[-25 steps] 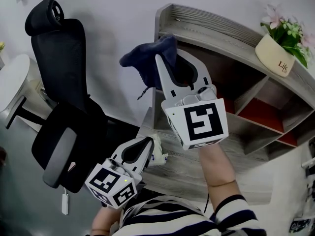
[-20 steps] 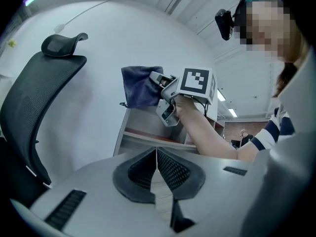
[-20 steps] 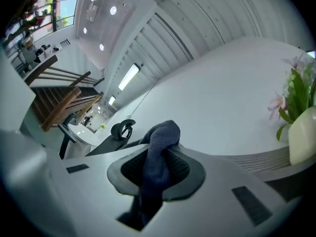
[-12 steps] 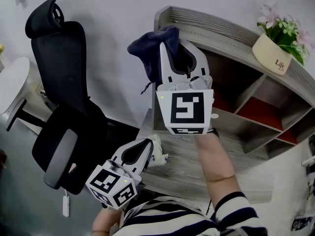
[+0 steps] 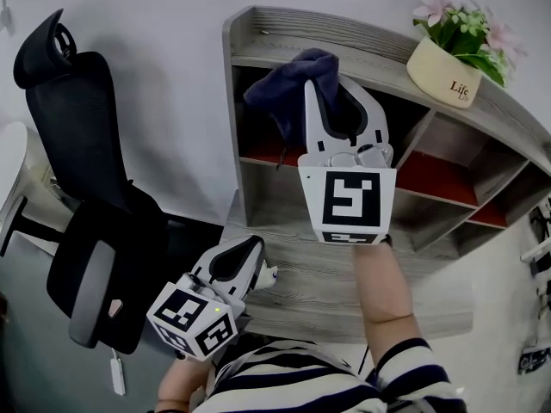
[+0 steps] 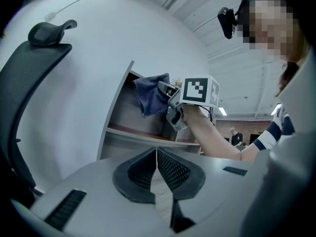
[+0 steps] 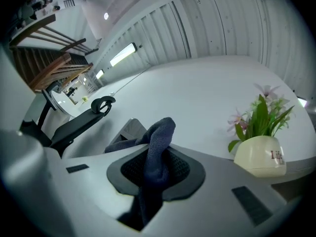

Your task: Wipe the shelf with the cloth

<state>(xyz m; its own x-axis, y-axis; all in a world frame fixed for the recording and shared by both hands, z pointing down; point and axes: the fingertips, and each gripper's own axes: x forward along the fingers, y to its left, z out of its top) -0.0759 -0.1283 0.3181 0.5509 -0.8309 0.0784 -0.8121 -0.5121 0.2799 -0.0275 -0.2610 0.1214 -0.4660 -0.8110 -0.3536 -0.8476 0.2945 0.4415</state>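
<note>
Drooping dark-blue cloth (image 5: pixel 288 83) bunched in right gripper (image 5: pixel 331 101).

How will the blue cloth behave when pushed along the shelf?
Likely floppy: the cloth droops and folds out of the right gripper. Probably light: one pinch holds it up. Its nappy surface may drag on the shelf, not slide.

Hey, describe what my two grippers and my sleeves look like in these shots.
The left gripper and right gripper are both light grey plastic, with curved jaws lined by dark textured pads. Each carries a white cube printed with black square markers. The person wears a top with dark and white stripes; its sleeve ends partway along the forearm.
</note>
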